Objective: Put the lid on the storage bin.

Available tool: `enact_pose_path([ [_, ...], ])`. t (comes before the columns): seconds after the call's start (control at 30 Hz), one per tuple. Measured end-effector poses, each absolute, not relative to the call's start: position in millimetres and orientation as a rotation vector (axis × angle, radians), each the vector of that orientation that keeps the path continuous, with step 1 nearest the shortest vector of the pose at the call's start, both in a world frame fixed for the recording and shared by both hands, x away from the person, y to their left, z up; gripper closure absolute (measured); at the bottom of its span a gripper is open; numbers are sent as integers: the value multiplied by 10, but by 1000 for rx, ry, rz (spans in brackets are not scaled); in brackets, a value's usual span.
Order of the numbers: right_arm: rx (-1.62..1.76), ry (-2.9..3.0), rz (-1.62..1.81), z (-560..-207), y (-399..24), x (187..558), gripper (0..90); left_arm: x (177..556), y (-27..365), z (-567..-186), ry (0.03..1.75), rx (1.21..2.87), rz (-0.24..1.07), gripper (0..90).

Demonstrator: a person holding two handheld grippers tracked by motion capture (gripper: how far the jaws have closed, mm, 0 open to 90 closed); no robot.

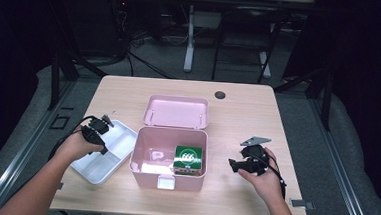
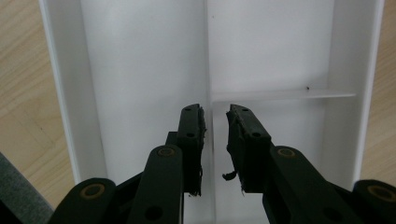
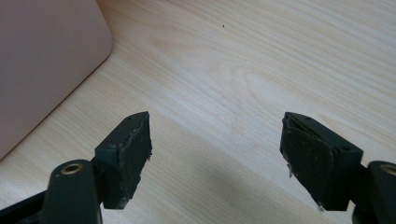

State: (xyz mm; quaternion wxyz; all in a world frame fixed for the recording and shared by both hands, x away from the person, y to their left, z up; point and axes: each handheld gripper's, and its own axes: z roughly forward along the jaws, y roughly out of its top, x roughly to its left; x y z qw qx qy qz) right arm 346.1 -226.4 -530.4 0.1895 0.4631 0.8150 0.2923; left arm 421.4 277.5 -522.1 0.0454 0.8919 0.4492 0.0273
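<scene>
Both risks we see: left gripper (image 2: pixel 215 140) fingers nearly pinch the white tray (image 2: pixel 140 60) divider (image 2: pixel 208 84), which may slip out; right gripper (image 3: pixel 217 158) fingers open.

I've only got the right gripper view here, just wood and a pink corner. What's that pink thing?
Observer: An open pink box; its lid lies flat on the table behind it.
Operator: Anything inside?
Observer: A green packet, toward the box's front right corner.
Operator: Where's the left gripper?
Observer: The left gripper is over a white tray left of the box, its jaws either side of the tray's divider, with a narrow gap.
</scene>
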Motion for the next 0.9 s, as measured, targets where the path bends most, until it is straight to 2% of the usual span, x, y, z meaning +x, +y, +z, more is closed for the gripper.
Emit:
enact_pose_path([
  [0.1,1308,2287,828,-5304,-2278,3466,244,4226,2788,-5254,1383,2728,90,748],
  [0.5,1330,2289,830,-5350,-2307,3482,245,4330,2735,-5432,1410,2756,16,869],
  [0.9,1331,2292,830,-5362,-2298,3482,247,4313,2772,-5300,1407,2770,54,890],
])
